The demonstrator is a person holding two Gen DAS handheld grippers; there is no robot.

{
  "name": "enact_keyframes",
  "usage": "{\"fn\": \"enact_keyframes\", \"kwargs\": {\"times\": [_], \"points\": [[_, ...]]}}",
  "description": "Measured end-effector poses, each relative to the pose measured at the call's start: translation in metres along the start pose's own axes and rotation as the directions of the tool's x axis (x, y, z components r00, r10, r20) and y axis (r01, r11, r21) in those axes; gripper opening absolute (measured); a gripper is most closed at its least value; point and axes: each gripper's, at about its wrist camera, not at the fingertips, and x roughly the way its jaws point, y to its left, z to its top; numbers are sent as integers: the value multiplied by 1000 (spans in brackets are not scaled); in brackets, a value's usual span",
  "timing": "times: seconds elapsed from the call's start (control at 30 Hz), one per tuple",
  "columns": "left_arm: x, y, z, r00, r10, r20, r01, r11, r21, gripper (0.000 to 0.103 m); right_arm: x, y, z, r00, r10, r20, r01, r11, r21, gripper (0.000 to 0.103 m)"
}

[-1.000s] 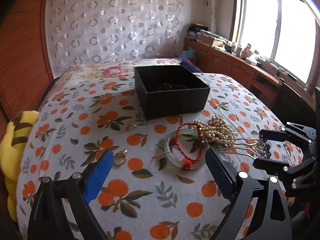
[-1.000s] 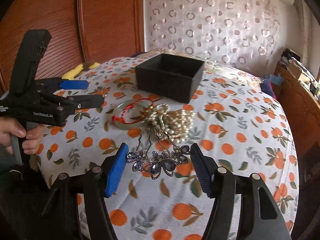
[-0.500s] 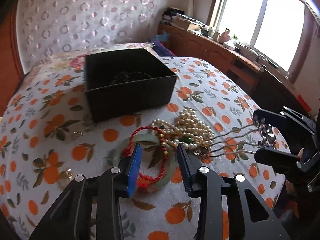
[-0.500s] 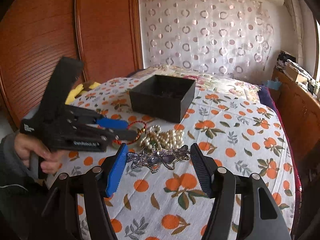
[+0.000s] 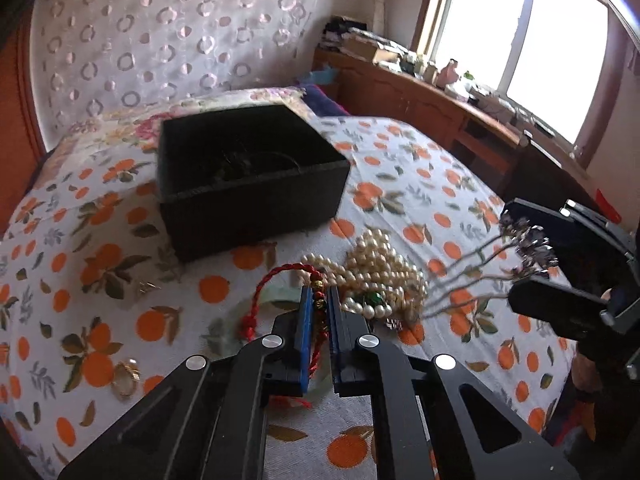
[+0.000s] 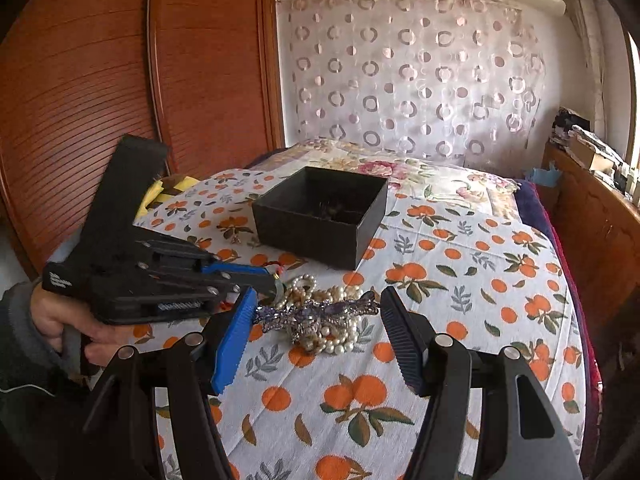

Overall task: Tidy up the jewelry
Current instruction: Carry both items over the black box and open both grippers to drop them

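My left gripper [image 5: 319, 300] is shut on a red cord bracelet [image 5: 276, 280] with gold beads, which lies over a pale green bangle [image 5: 244, 312]. A heap of pearl necklaces [image 5: 380, 272] lies just to its right. A black open box [image 5: 248, 176] stands behind, with dark jewelry inside. My right gripper [image 6: 316, 320] is open. A purple jewelled hairpin [image 6: 316, 314] spans between its fingers, touching the blue pad [image 6: 236, 336]; I cannot tell if it rests on the pearls [image 6: 332, 332]. The left gripper [image 6: 272, 280] shows at the left of the right wrist view.
A gold ring [image 5: 126, 376] lies at the left on the orange-print cloth [image 5: 100, 240]; a small earring [image 5: 146, 286] lies near the box. A wooden sideboard [image 5: 440, 112] runs along the right under the window. A yellow cushion [image 6: 160, 192] sits at the far left edge.
My left gripper moved right and forward to the bangle and closed on the red cord bracelet. My right gripper stayed open around the hairpin and rose slightly.
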Motion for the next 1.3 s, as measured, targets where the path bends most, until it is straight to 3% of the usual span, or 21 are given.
{"fn": "enact_keyframes", "kwargs": {"times": [0.37, 0.7, 0.97, 1.3], "points": [[-42, 21, 34, 994, 29, 108, -26, 999, -29, 6, 3, -1, 37, 999, 7, 53, -4, 999, -41, 66], [-62, 38, 54, 984, 71, 162, -64, 997, -44, 6, 25, -11, 101, 992, 45, 114, -39, 998, -55, 66], [-71, 49, 58, 979, 90, 185, -79, 995, -67, 6, 64, -17, 119, 996, 23, 81, -18, 998, -58, 66], [-73, 56, 59, 977, 99, 191, -86, 994, -72, 6, 111, -16, 113, 996, -46, -76, 40, 996, -79, 66]]}}
